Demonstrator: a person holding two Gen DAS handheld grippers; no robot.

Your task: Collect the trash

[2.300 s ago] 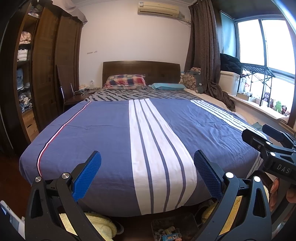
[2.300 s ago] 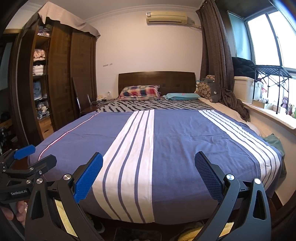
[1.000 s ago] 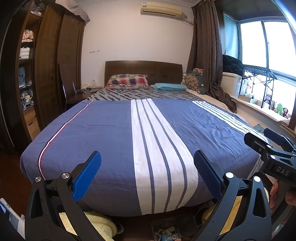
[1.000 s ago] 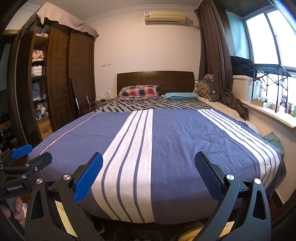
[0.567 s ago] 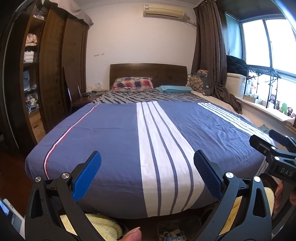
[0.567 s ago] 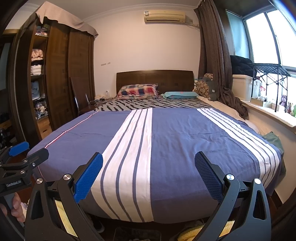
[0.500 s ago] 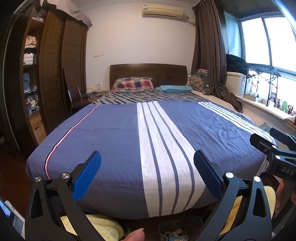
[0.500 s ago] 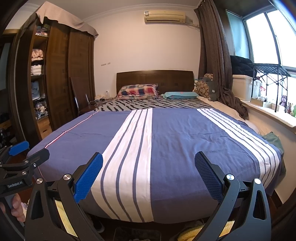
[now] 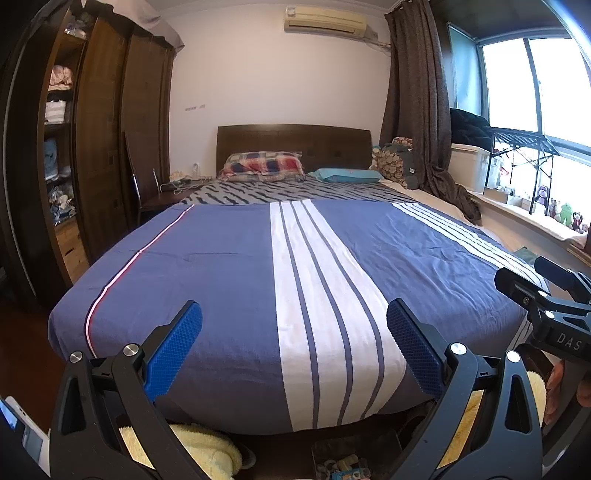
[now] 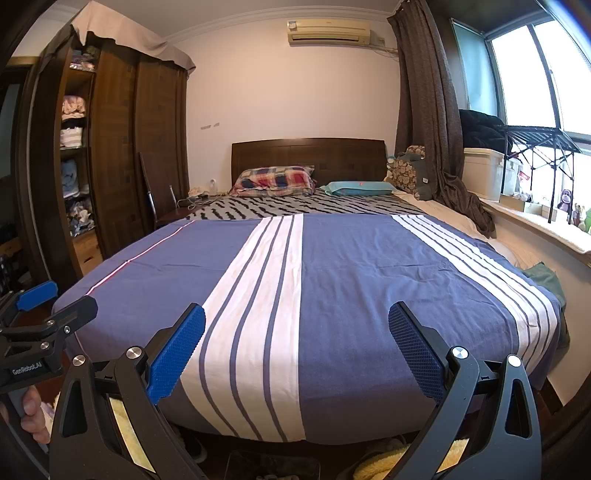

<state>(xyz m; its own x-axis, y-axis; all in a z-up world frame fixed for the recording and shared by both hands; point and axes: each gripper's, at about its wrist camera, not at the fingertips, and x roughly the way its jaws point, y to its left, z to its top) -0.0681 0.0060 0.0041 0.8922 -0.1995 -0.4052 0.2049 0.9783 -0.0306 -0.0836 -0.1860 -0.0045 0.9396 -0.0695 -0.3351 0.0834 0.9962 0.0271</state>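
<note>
- My left tongs [image 9: 294,347] and right tongs [image 10: 296,349] gape wide, empty.
- No trash shows on the bed [image 9: 221,266]; the cluttered tray [image 9: 343,463] lies below, nearer my left.

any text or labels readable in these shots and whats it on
"DAS": white letters on the black body of the right gripper, cut off at the left wrist view's edge.
"GenRobot.AI": on the black body of the left gripper, in the right wrist view.
The air conditioner badge and the windowsill boxes are too small to read.
</note>
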